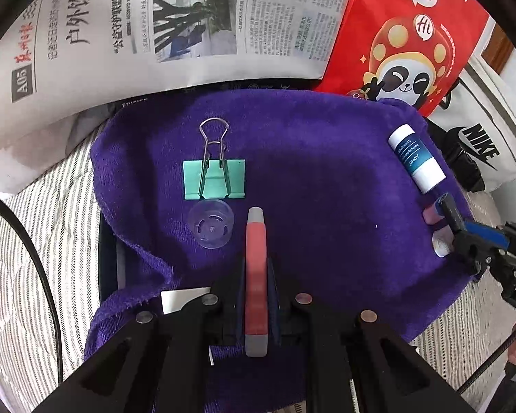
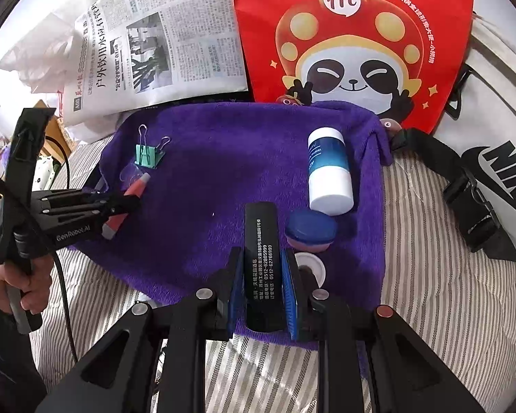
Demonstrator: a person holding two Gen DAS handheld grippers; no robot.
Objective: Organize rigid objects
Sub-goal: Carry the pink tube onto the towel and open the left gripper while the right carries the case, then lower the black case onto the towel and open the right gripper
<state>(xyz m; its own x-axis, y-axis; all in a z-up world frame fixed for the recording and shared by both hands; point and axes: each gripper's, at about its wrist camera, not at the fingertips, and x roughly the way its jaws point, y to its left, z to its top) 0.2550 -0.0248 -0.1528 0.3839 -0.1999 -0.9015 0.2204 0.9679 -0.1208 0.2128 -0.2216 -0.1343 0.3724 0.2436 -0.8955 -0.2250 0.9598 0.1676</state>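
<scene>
You are gripping a slim red stick with grey caps at both ends (image 1: 256, 275) in your left gripper (image 1: 256, 285), its jaws clamped on the stick's red middle so that one grey tip is pointing forward over the purple fleece towel (image 1: 309, 158). Just beyond that tip a clear round plastic disc (image 1: 211, 223) is lying flat, touching the lower edge of a mint-green binder clip with silver wire handles (image 1: 214, 179).

Your right gripper (image 2: 264, 285) is squeezing a flat black rectangular box printed with white text (image 2: 260, 261) between its blue pads (image 2: 289, 296), the box standing lengthways along the fingers. Just beside it on the right, a small round jar with a blue lid and pink base (image 2: 310, 232) is sitting on the towel, with a white round cap (image 2: 308, 263) near it at the towel's edge. Farther back a white cylindrical bottle with a blue label band (image 2: 328, 172) is lying on its side.

The towel is spread over a grey-and-white striped bed sheet (image 2: 430, 275). Behind it a newspaper (image 1: 154, 27), a red bag printed with a cartoon panda (image 2: 354, 44) and a white bag with a black logo (image 2: 499, 158) are lying.
</scene>
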